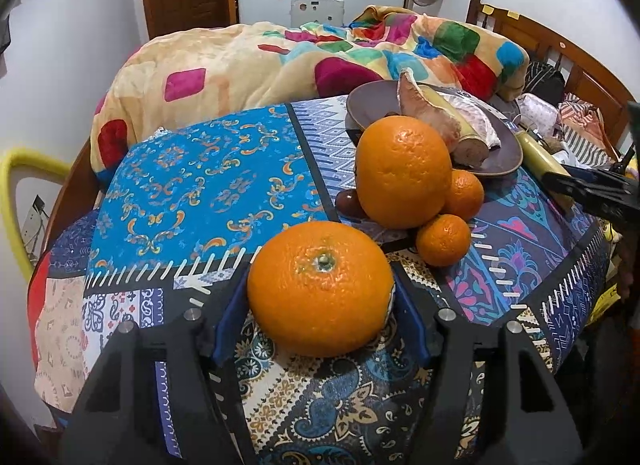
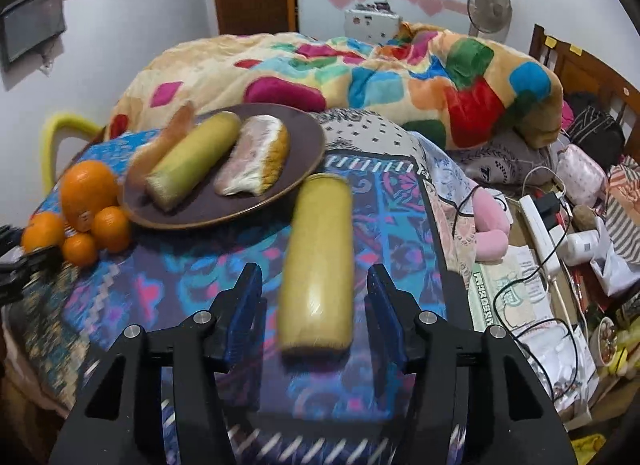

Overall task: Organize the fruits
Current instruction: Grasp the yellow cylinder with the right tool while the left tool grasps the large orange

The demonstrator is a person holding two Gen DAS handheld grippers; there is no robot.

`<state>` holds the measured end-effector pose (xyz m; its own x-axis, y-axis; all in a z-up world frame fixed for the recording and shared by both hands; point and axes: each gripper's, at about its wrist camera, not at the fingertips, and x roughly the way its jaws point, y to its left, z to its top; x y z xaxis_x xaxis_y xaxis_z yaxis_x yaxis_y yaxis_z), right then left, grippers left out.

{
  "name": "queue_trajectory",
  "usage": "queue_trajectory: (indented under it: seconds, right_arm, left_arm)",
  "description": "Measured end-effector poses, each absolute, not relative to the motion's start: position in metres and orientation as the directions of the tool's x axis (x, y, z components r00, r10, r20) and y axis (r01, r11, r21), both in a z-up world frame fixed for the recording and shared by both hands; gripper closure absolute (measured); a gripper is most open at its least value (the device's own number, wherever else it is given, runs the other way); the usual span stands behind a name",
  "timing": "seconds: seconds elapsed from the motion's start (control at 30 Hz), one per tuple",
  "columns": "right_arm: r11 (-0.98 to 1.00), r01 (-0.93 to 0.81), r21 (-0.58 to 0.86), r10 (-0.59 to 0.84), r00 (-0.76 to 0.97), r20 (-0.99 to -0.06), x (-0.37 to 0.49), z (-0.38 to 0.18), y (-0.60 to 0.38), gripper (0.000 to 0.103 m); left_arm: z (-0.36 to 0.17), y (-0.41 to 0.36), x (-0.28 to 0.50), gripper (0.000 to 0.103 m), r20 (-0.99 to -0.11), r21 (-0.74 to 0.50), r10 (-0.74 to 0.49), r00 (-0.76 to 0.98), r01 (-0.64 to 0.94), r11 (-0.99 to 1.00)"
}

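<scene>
A large orange [image 1: 320, 289] rests on the patchwork cloth [image 1: 208, 185] between the blue pads of my left gripper [image 1: 320, 297], which is shut on it. Behind it sit a second large orange [image 1: 404, 173], two small oranges [image 1: 464, 193] and a dark red fruit [image 1: 346, 203]. In the right wrist view a yellow-green cylinder of stalk [image 2: 316, 265] lies lengthwise between the fingers of my right gripper [image 2: 314, 277]. That gripper is open, with a gap on each side. The brown plate [image 2: 312, 145] holds another stalk piece [image 2: 196, 161], a pomelo wedge [image 2: 256, 161] and a peel [image 2: 168, 145].
A colourful blanket [image 2: 400, 81] is heaped behind the table. To the right lie a power strip [image 2: 540, 225], cables and clutter below the table edge. A yellow chair back [image 1: 24, 185] stands at the left. The orange group [image 2: 92, 217] sits left of the plate.
</scene>
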<state>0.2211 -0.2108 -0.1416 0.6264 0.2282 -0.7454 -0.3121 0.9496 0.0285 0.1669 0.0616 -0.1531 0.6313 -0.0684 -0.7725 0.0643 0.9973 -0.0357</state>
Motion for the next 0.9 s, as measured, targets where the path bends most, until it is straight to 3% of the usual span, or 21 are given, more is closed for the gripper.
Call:
queue_trajectory:
  seconds: [0.17,0.33,0.9]
  right_arm:
    - [0.949,-0.308,0.065,0.244,0.592,-0.768,0.241,-0.148,-0.215,0.052]
    - [0.942,-0.333,0.047,0.246,0.588,-0.77,0.24,-0.146,-0.208,0.068]
    - [0.913,-0.407,0.015,0.29,0.624,-0.726,0.202,-0.115,-0.214,0.069]
  left_arm:
    - [-0.152,0.064,0.169,0.038,-0.764,-0.049,-0.078,0.64,0.063,0.997]
    - [-0.149,0.063,0.17,0.039,-0.756,-0.049,-0.071,0.651,0.052,0.997]
    - [-0.103,0.046,0.151,0.039,-0.7,-0.037,-0.067,0.711,0.057,0.998]
